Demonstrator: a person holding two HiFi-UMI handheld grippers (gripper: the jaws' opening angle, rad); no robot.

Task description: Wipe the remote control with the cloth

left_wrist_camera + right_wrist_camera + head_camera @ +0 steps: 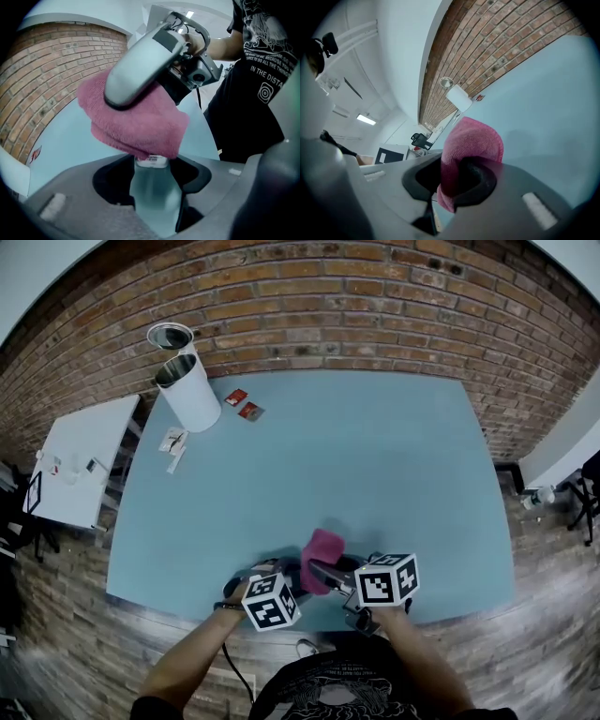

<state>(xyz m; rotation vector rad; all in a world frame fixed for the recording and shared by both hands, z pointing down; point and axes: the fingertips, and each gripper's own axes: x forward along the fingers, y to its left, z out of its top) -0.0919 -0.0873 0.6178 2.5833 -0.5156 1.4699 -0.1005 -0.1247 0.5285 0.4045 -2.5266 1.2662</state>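
Over the near edge of the big blue table (394, 484), the left gripper (151, 173) squeezes the remote control (153, 197), which sticks straight out from its jaws toward the right gripper (457, 183). The right gripper pinches the pink cloth (473, 140). The cloth rests on the remote control's far tip, so I think the rubbing should run back along its length.

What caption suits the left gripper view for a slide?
Left tool grips slim pale-grey remote control; right tool holds fluffy pink cloth over its end.
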